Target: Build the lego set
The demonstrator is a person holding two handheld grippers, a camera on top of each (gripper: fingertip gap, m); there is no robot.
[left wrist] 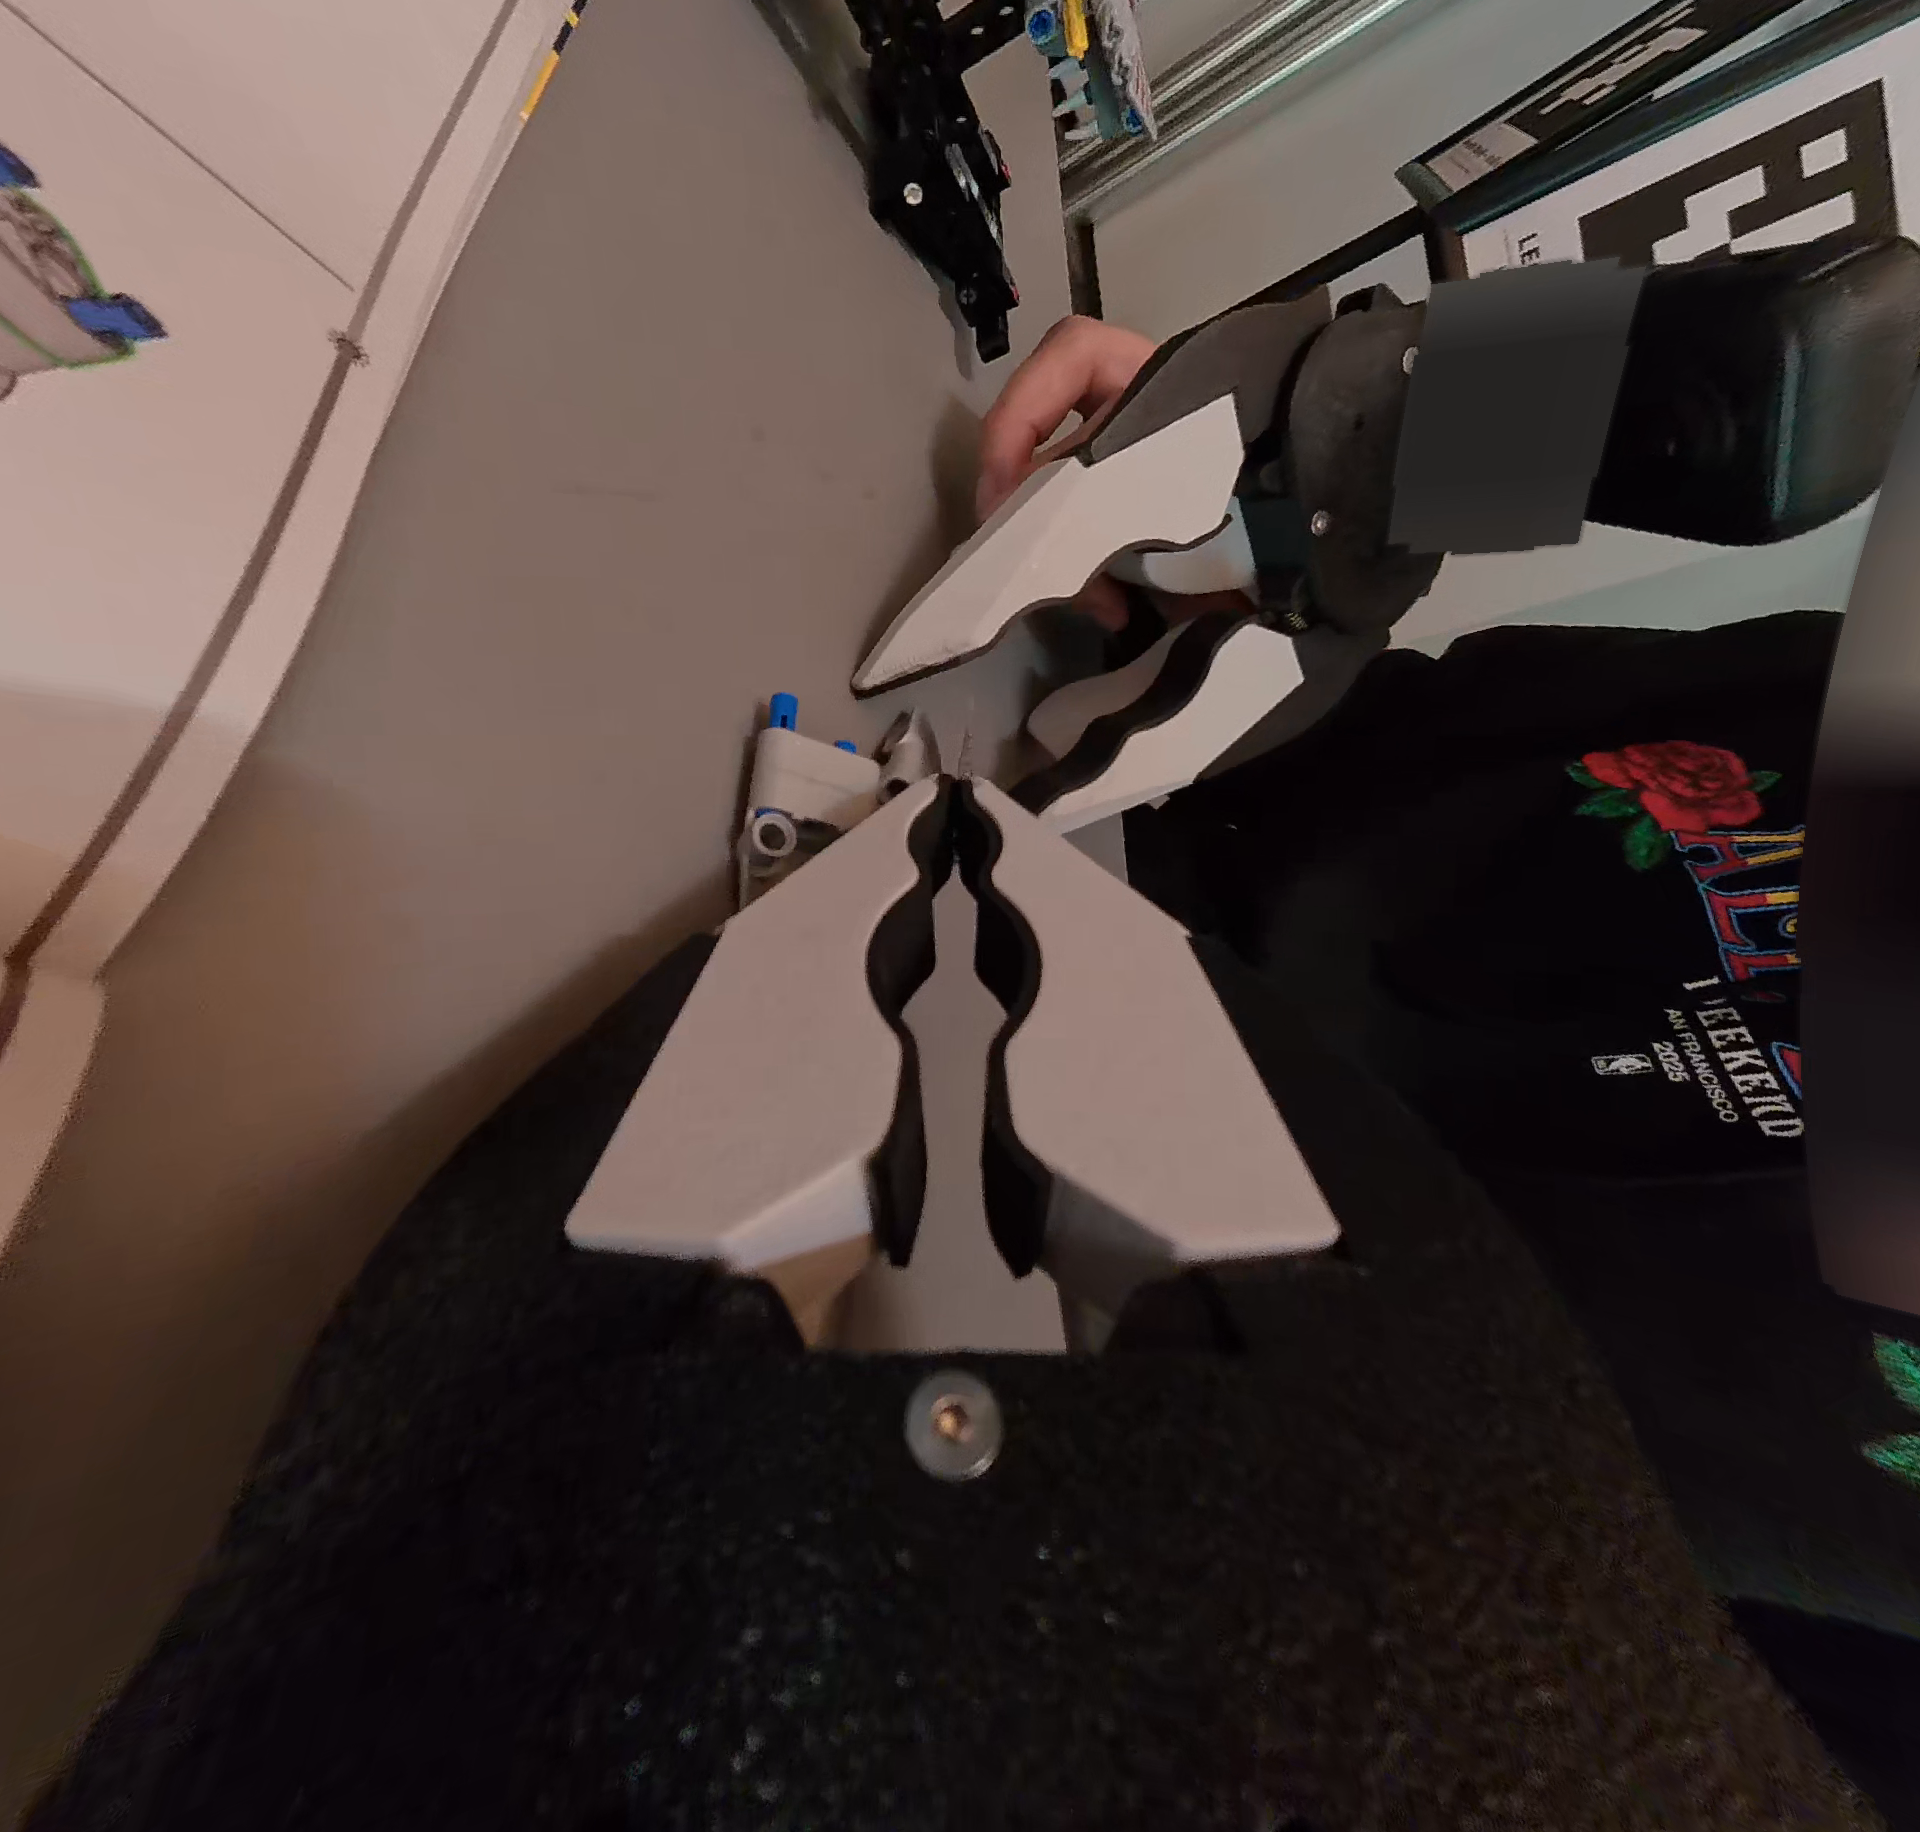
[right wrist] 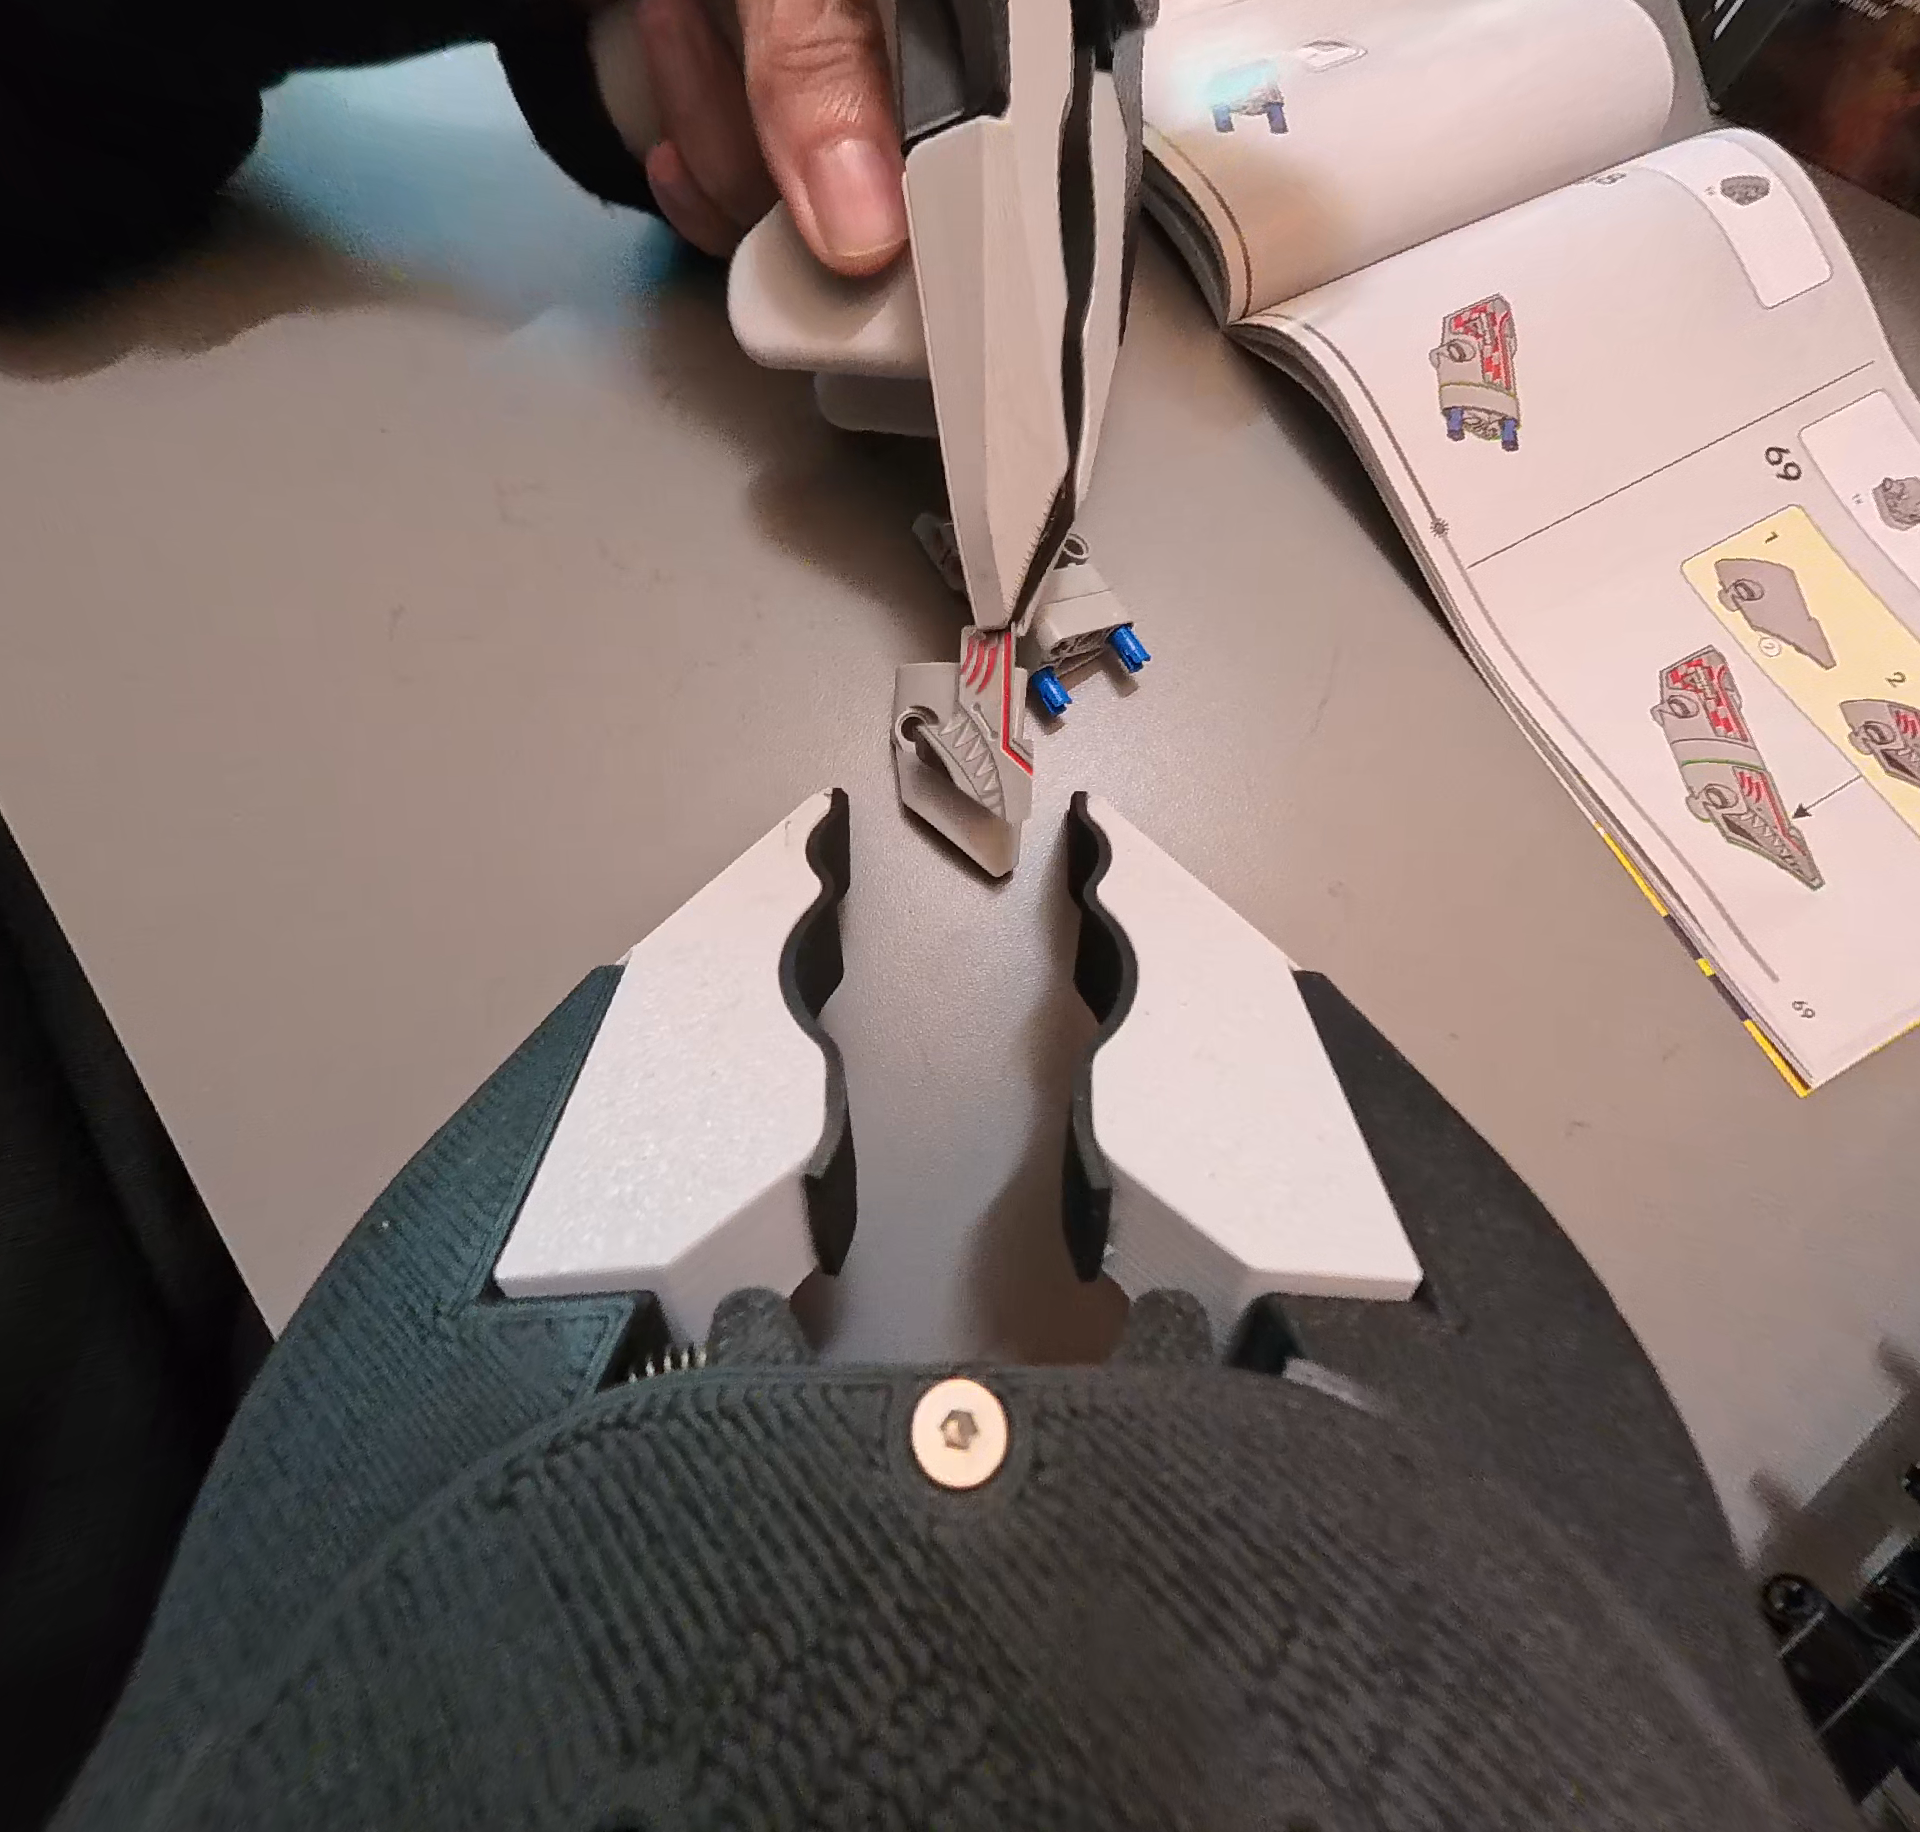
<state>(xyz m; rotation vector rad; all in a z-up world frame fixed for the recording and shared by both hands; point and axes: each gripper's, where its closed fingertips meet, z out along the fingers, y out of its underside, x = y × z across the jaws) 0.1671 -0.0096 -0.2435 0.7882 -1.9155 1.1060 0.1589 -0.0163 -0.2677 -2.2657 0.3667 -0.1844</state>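
Note:
My left gripper (left wrist: pixel 951 795) is shut on the top edge of a grey Lego panel with a shark-mouth sticker (right wrist: pixel 961 743). In the right wrist view the left gripper (right wrist: pixel 992 619) comes down from above and the panel hangs from its tips, its point near the grey table (right wrist: pixel 416 639). My right gripper (right wrist: pixel 958 811) is open and empty, its tips just short of the panel on either side. Its fingers (left wrist: pixel 1039 556) show in the left wrist view. A small grey piece with blue pins (right wrist: pixel 1086 629) lies on the table just behind the panel; it also shows in the left wrist view (left wrist: pixel 805 785).
An open instruction booklet (right wrist: pixel 1558 535) lies to the right of the pieces; it also shows in the left wrist view (left wrist: pixel 208 432). A black Technic build (left wrist: pixel 935 172) stands farther off. A person's hand (right wrist: pixel 821 120) holds the left gripper. A dark box (right wrist: pixel 1818 16) sits at the far right.

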